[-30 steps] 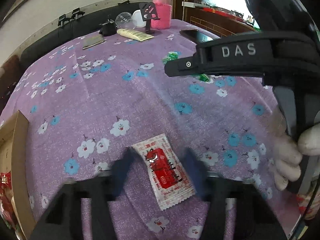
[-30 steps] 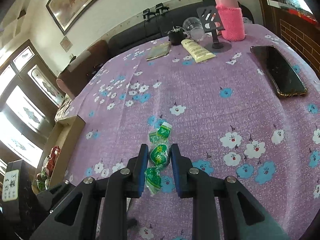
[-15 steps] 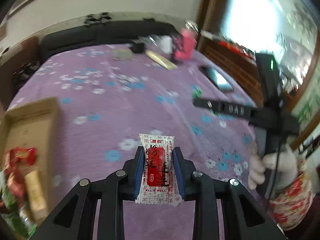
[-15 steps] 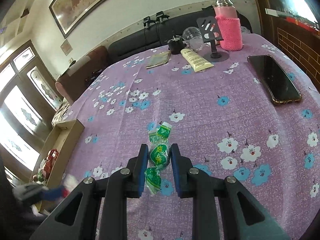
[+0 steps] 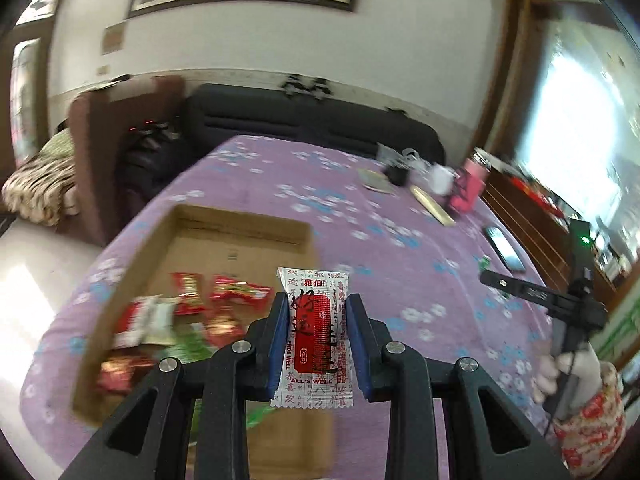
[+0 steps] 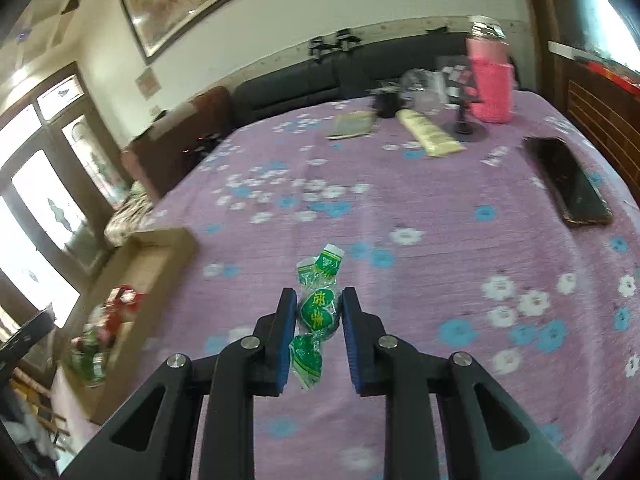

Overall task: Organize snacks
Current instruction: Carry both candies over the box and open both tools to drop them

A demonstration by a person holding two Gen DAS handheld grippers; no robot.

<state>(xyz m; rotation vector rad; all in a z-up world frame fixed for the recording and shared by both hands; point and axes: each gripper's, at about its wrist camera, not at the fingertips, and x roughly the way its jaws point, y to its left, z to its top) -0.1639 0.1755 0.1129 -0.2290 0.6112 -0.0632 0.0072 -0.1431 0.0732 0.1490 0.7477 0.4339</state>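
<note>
The left hand-held gripper (image 5: 318, 344) is clenched on a white plastic snack sachet with a red panel and printed characters (image 5: 316, 336), its blue pads pressing the sachet's two long edges so that it stands upright between them, lifted above the bench (image 5: 400, 280) and hanging over the near right part of a shallow brown cardboard box (image 5: 240, 240). The box lies at about 9 o'clock from the sachet in the left wrist view, on a purple tablecloth printed with white and blue flowers, and a blurred heap of red and green wrapped snacks (image 5: 180, 320) lies in its nearer half while its far half shows bare cardboard. The right hand-held gripper (image 6: 318, 320) is clenched on a green twist-wrapped round candy with yellow characters (image 6: 318, 314), one twisted end pointing to 12 o'clock and the other hanging at 6 o'clock between the fingers, held off the cloth. In the right wrist view the same cardboard box (image 6: 160, 248) sits at 9 o'clock near the bench's left edge. A black smartphone (image 6: 568, 184) lies at 2 o'clock, and a pink-sleeved bottle (image 6: 490, 80) stands at 1 o'clock beside a cream-coloured tube (image 6: 430, 134) at the far end.
</note>
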